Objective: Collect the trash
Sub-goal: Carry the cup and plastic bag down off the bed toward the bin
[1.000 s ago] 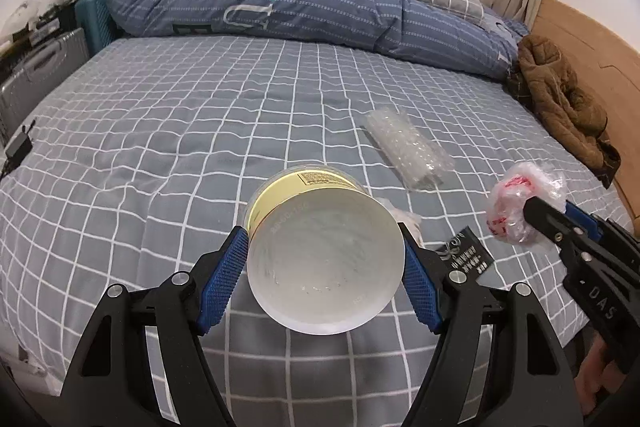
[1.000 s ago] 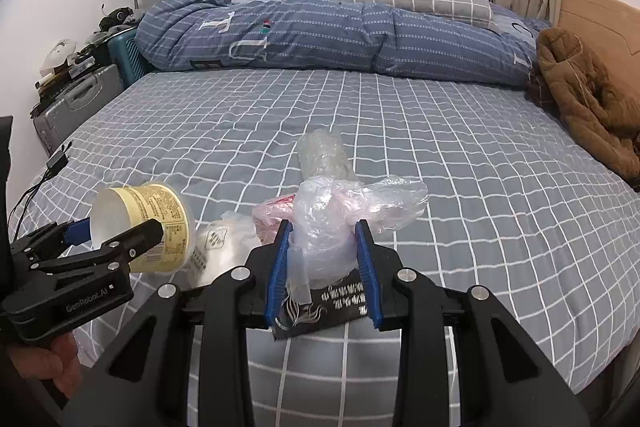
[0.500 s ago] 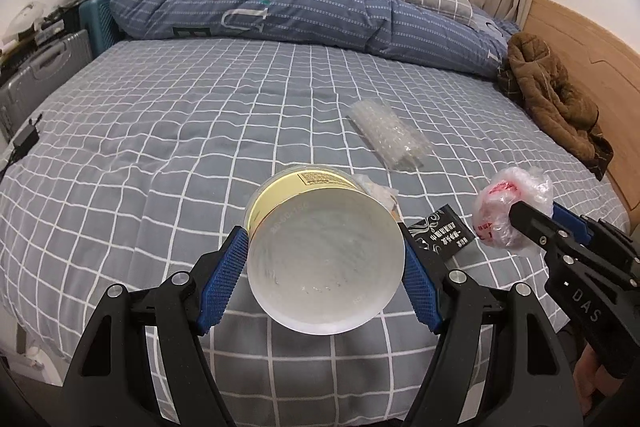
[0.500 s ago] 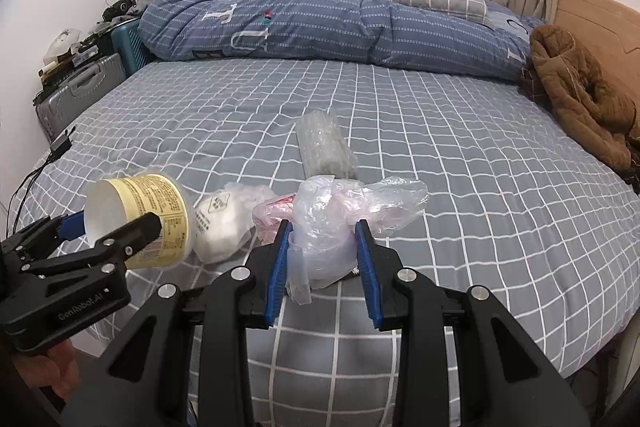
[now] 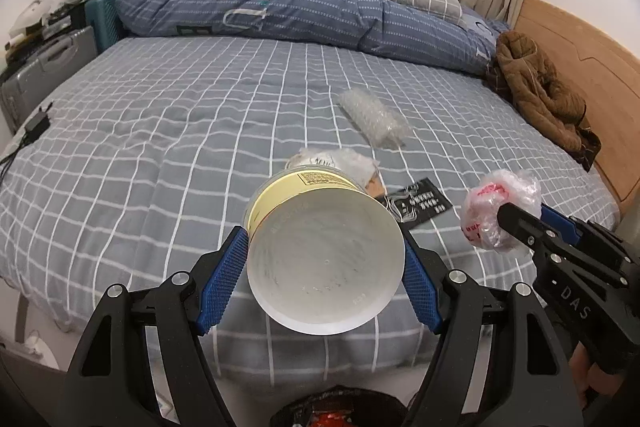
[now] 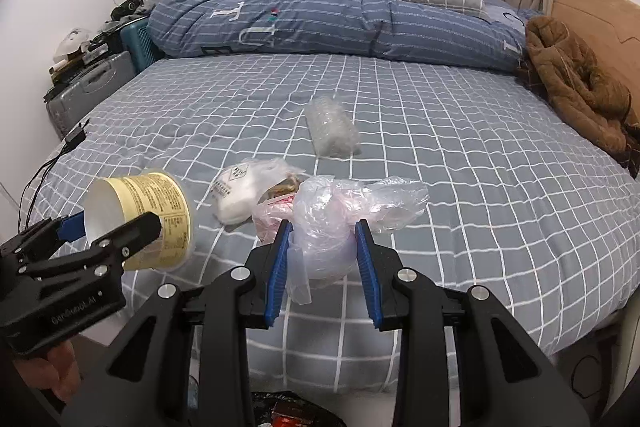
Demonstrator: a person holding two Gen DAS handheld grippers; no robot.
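L claw (image 5: 325,281) clamped on yellow tub (image 5: 320,247) — R claw (image 6: 323,259) clamped on plastic bag (image 6: 340,211), both above bed (image 6: 480,187).

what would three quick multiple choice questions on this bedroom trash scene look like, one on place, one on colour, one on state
1. Where does the bubble wrap roll lie?
A. on the bed
B. in the cup
C. on the brown jacket

2. What colour is the outside of the cup in the left gripper?
A. red
B. pale yellow
C. green

3. What state is the right gripper in?
A. open and holding nothing
B. shut on a crumpled plastic bag
C. shut on the black packet

Answers:
1 A, the roll rests on the checked sheet, apart from both grippers.
2 B, its printed wall is pale yellow.
3 B, the crumpled plastic bag sits pinched between the blue pads; the black packet lies on the bed.
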